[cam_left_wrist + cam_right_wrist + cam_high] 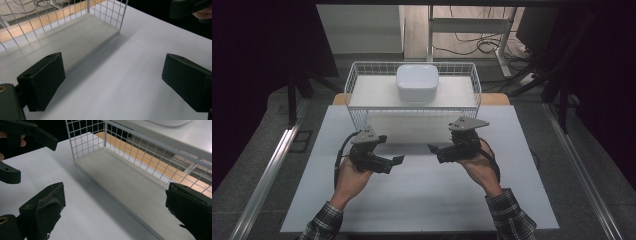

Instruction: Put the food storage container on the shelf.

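Note:
A white wire rack (354, 82) stands at the back of the white table (422, 200). A white square lidded container (417, 83) rests on its upper level. In front of the rack a hand holds my left gripper (393, 149), jaws open and pointing right with nothing between them. My right gripper (441, 141) faces it from the right, also open and empty. In the left gripper view the left gripper (112, 82) hovers over bare table beside the rack's corner (120, 22). In the right gripper view the right gripper (115, 212) looks along the rack's pale lower board (125, 182).
The left gripper view shows the other gripper (190, 8) at the top right; in the right gripper view the other gripper (25, 135) is at the top left. A wooden edge (494, 98) lies behind the rack. Cables (477, 45) cover the floor beyond. Metal rails (267, 170) flank the table.

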Available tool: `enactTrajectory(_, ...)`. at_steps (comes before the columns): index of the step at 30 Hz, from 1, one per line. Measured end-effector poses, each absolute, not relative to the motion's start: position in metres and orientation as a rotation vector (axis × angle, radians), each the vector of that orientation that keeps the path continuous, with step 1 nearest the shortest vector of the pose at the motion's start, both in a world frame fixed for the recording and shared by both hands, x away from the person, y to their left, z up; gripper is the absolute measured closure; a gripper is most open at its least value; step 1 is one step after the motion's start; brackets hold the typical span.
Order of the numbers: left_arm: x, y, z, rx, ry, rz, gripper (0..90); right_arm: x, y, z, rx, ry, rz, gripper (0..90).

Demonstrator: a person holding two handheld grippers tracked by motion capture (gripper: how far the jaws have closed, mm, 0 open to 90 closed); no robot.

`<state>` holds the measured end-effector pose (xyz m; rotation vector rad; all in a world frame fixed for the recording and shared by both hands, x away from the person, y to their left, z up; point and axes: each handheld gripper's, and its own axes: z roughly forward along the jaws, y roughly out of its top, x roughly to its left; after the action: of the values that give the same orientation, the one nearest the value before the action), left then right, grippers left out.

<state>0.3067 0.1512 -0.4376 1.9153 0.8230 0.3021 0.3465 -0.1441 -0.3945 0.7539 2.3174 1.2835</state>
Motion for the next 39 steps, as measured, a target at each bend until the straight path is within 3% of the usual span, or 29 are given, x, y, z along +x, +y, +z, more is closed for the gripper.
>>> enactTrajectory(26,0.276,0.159,-0.483,1.957,0.884,0.295,3.7,0.315,-0.159,-0.445,0.763,2.374,1.248,0.0)
enactTrajectory(39,0.257,0.179,-0.492,1.949,0.933,0.325,2.9,0.302,-0.187,-0.452,0.827,2.369,1.203,0.3)
